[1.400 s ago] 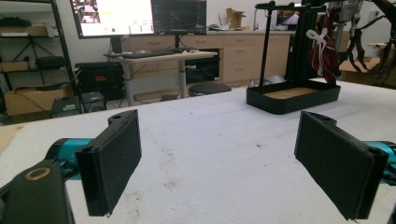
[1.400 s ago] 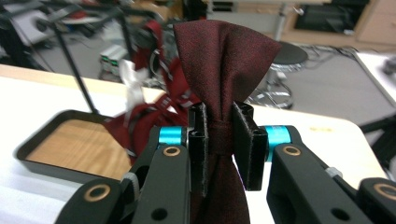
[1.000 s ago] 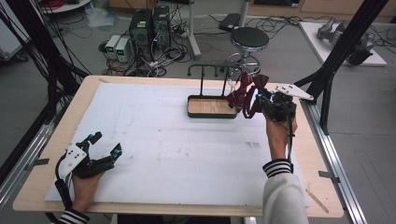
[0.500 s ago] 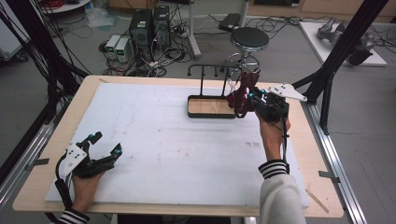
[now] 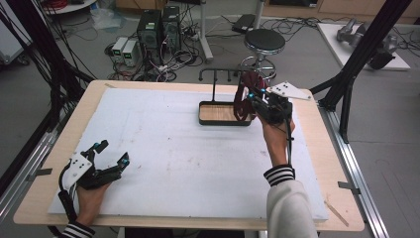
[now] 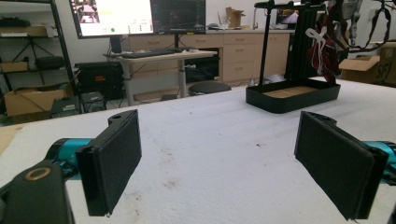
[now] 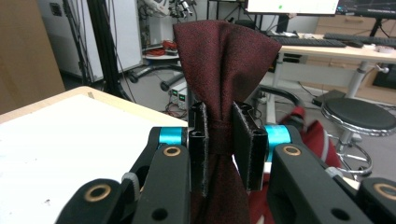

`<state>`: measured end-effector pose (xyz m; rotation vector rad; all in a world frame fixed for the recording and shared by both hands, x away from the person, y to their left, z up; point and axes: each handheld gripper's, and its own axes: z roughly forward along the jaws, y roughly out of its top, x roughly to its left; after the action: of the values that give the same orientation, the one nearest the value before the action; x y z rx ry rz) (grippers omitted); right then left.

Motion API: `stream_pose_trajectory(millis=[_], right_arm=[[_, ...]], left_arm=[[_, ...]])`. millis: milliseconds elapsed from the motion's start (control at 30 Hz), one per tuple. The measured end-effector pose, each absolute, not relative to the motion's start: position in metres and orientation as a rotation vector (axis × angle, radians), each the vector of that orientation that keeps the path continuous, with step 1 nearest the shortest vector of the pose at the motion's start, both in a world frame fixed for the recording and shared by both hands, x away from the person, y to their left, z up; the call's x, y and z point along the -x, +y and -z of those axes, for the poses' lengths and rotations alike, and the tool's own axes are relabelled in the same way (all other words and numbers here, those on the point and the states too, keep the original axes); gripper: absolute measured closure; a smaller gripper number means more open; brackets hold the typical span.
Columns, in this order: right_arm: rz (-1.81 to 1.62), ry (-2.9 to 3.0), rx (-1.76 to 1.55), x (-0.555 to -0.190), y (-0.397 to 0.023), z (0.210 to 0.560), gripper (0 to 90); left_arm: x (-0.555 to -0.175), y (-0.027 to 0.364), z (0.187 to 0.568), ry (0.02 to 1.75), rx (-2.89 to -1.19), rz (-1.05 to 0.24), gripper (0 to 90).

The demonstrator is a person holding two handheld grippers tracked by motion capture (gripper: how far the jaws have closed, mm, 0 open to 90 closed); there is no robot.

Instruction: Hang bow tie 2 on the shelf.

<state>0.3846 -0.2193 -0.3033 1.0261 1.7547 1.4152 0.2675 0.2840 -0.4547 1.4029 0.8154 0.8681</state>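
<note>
Two grippers: the right gripper [image 7: 219, 144] has its fingers clamped on a dark red bow tie [image 7: 223, 60], held above the black tray [image 5: 223, 120] far right; the left gripper [image 5: 106, 156] rests near left on the table [image 5: 173, 163], fingers wide apart, empty.

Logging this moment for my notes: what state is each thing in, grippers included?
Bow tie: dark red, pinched at its knot, held up off the table beside the stand.
Right gripper: shut on the bow tie.
Left gripper: open, nothing between its fingers, low over the table.
Stand: upright in its tray, hooks bare.
Tray: on the white mat, holding the stand.
</note>
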Motion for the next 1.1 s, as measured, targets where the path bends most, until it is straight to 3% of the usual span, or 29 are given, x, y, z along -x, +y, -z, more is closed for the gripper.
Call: stream_pose_trajectory(millis=[1100], right_arm=[[-1.427,1.753,-1.011,-0.427,-0.174,0.295,77.2]], left_arm=[[-0.268,0.285,0.455,0.818,-1.399,-0.86,15.1]])
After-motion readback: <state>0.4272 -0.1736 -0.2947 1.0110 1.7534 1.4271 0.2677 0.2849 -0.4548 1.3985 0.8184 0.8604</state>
